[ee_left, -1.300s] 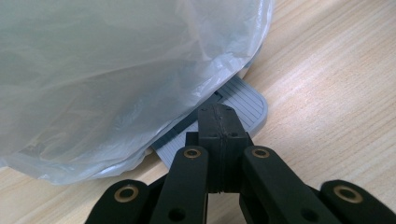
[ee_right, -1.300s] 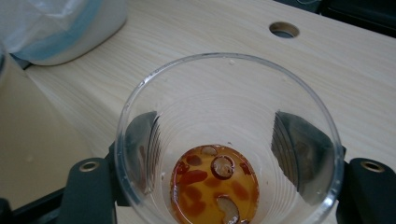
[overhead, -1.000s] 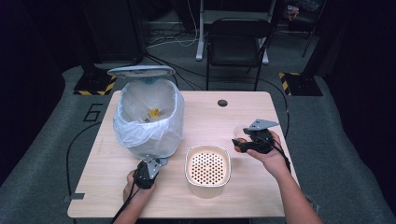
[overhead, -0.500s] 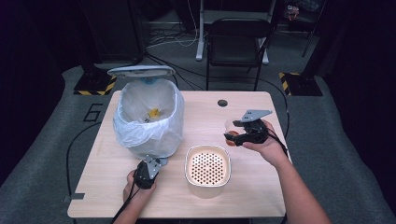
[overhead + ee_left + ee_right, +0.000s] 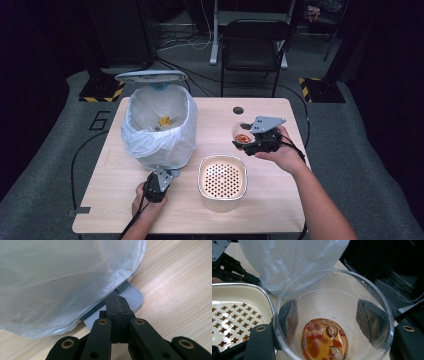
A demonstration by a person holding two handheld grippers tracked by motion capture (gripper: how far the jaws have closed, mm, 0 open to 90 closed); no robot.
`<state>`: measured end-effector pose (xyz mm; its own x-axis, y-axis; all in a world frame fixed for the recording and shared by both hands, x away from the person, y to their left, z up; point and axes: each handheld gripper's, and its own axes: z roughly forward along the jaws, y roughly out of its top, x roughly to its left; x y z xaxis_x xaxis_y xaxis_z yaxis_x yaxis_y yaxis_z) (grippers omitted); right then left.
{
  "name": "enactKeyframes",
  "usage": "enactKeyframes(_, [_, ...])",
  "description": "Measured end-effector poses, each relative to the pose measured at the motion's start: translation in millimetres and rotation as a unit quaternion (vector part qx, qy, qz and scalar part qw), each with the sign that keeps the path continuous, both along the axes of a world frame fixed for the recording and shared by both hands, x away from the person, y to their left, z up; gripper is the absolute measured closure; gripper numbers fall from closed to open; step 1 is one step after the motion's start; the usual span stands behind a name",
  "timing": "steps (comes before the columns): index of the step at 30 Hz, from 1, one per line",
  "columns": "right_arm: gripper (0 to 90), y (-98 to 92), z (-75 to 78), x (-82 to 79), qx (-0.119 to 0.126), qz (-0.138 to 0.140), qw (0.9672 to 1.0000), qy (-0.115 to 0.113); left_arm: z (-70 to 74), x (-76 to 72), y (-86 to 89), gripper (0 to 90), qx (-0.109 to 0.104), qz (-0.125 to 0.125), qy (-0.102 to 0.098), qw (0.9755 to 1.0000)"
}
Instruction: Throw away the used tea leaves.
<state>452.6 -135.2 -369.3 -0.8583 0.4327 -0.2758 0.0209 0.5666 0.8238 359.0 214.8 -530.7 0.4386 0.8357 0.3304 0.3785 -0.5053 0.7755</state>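
The right tool (image 5: pixel 248 142) clamps a clear plastic cup (image 5: pixel 332 322) by its sides and holds it above the bench (image 5: pixel 280 200), right of the bin and behind the cream strainer basin (image 5: pixel 222 176). The jaw pads show only as dark blurs through the cup wall. An orange-red liquid with bits (image 5: pixel 324 341) lies in the bottom; what the bits are is hard to tell. The left tool (image 5: pixel 117 312) has its jaws pressed together with nothing between them, their tips on the grey ribbed pedal (image 5: pixel 131 293) of the bin (image 5: pixel 159 125). The white bin liner (image 5: pixel 62 277) hangs over the pedal's far end.
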Motion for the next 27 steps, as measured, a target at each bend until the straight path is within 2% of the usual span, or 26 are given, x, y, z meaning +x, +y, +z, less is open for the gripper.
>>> enactKeyframes(2, [34.4,3.0,2.2,-2.9,-0.013,0.016,0.9995,-0.023,-0.1,0.0,-0.1,90.0,-0.001,0.0,0.0,1.0])
enactKeyframes(7, [35.4,9.5,5.4,-10.2,-0.035,0.049,0.9965,-0.058,-0.1,0.0,-0.1,90.0,-0.001,0.0,0.0,1.0])
enactKeyframes(11, [36.3,14.2,6.3,-15.8,-0.039,0.066,0.9949,-0.065,-0.2,-0.1,-0.3,90.0,-0.001,0.0,-0.001,1.0])
enactKeyframes(19, [38.2,23.7,5.4,-26.4,-0.058,0.096,0.9881,-0.105,-0.2,-0.2,-0.3,90.0,0.0,0.0,0.0,1.0])
enactKeyframes(27, [40.5,27.3,2.9,-32.9,-0.058,0.101,0.9843,-0.133,-0.3,-0.2,-0.4,90.0,-0.001,0.0,-0.001,1.0])
